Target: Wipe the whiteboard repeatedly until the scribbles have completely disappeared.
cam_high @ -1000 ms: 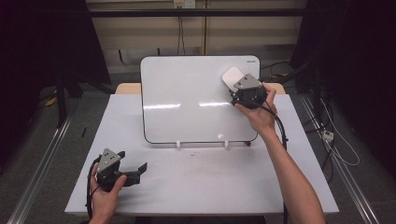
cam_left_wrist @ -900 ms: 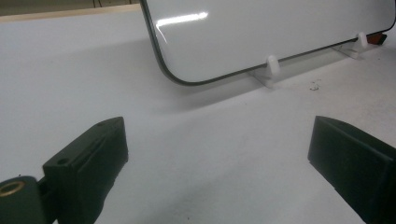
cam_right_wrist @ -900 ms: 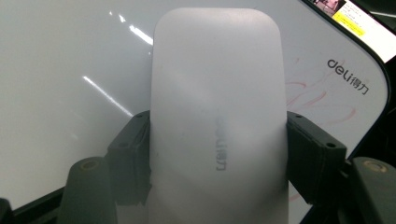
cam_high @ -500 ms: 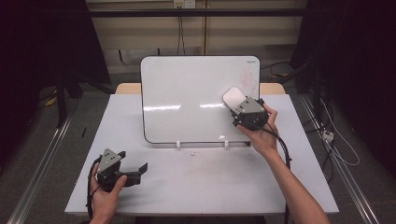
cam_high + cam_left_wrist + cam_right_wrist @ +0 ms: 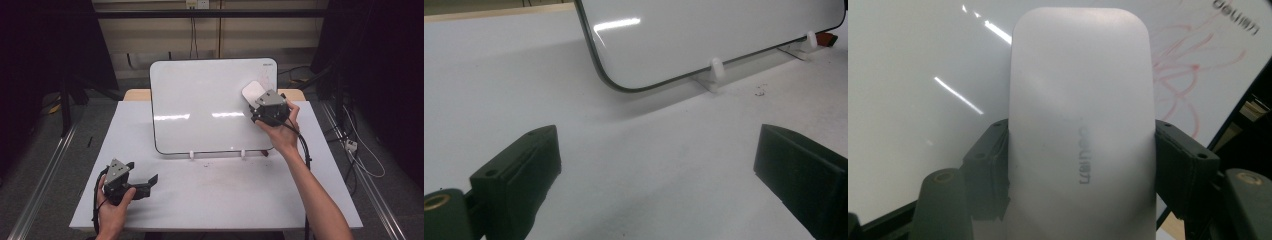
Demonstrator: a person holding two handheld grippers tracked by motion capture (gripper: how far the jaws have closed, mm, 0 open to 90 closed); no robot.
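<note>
White eraser [image 5: 1080, 125]; whiteboard [image 5: 200, 105] with red scribbles [image 5: 1183, 70].

High view: overhead, facing fwd/down on the white rectangular table [image 5: 210, 200]. Left gripper view: low, near tabletop, facing the glossy white dry-erase board [image 5: 724, 35]. Right gripper view: v. close to same board [image 5: 913, 65]. All share it.

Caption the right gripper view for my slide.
Right gripper clamps a white eraser against the whiteboard, beside red scribbles.
</note>
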